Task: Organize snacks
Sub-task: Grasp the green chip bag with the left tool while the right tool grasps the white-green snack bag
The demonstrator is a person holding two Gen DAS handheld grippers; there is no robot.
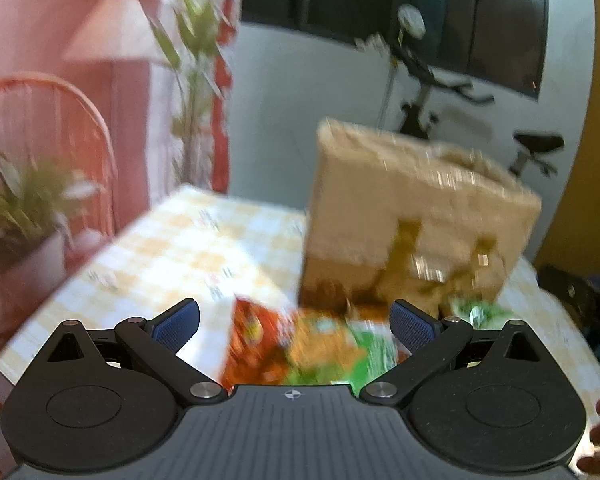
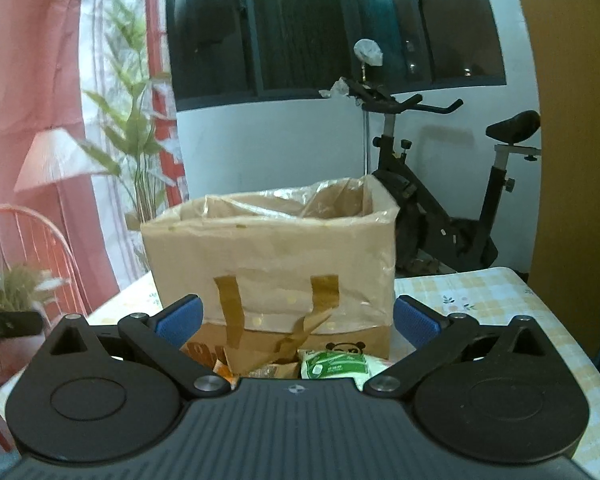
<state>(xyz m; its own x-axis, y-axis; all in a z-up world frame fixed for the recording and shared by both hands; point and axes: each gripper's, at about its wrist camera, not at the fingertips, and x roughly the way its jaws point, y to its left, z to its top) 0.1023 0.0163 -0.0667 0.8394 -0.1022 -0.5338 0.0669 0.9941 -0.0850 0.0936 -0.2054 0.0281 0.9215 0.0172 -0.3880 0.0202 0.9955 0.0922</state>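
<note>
Both tongs stand with their blue pads wide apart and nothing between them: the left tongs [image 1: 294,326] tilt over the snack packets, and the right tongs [image 2: 298,320] face the cardboard box [image 2: 274,268] squarely.

The box sits open-topped on the checked tabletop [image 2: 484,296], well back from its near edge, with a clear liner bunched inside its rim. The snacks lie in a loose heap against the box's near wall: an orange packet [image 1: 256,344] toward the left edge of the tabletop and a green-and-white packet [image 2: 334,366] just beside it. The left wrist view is blurred, so labels cannot be read.

The step in hand looks like picking a first packet. It would go best to slow the left tongs, centre the pads across one packet's edge rather than the heap, close lightly so the bag is not crushed, then lift it clear of the rim before letting go.
</note>
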